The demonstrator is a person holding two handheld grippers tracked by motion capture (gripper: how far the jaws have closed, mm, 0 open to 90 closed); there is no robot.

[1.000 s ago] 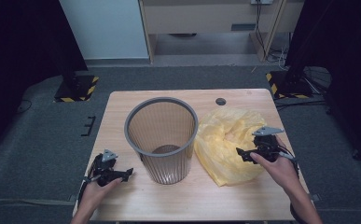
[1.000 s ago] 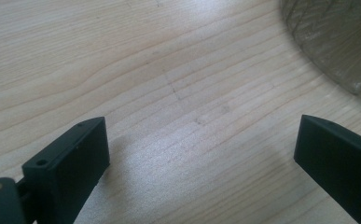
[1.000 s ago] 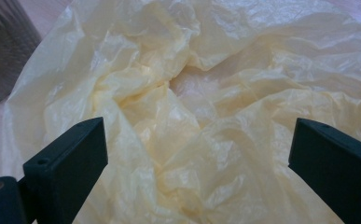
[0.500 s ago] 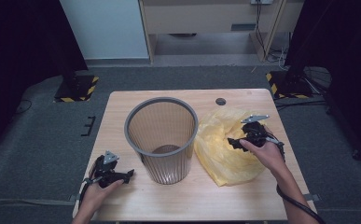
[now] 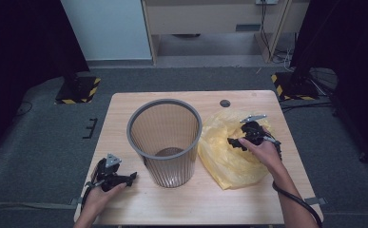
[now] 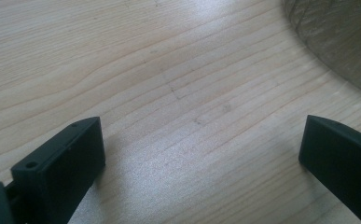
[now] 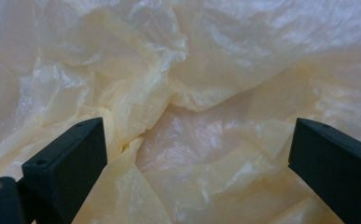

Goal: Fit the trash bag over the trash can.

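While the right gripper (image 5: pixel 235 141) hangs over the crumpled yellow plastic bag (image 5: pixel 224 154) with its jaws spread wide and nothing between them, the likeliest slip is a poor bite: the film is thin, glossy and heaped in loose folds, as the right gripper view shows (image 7: pixel 178 88), so the jaws may close on a single ridge that slides out, or pinch two layers together and seal the mouth that would have to be opened. The bag lies flat on the table just right of the grey mesh wastebasket (image 5: pixel 165 142), its near edge touching or almost touching the basket's wall, so dragging it sideways could nudge the light basket or tip it. The left gripper (image 5: pixel 120 178) rests low on the bare wood left of the basket's foot, jaws also wide apart and empty, which leaves the basket unsteadied; if the bag is pulled over the rim with one gripper alone, I judge the basket may shift. The light wooden table (image 5: pixel 124 109) has a visible grain and a small round cable hole (image 5: pixel 225 103) near its far edge. Around it lies dark grey carpet, with black curtains at both sides, yellow-and-black striped stand bases (image 5: pixel 79 90) and a pale wooden desk (image 5: pixel 205 16) beyond
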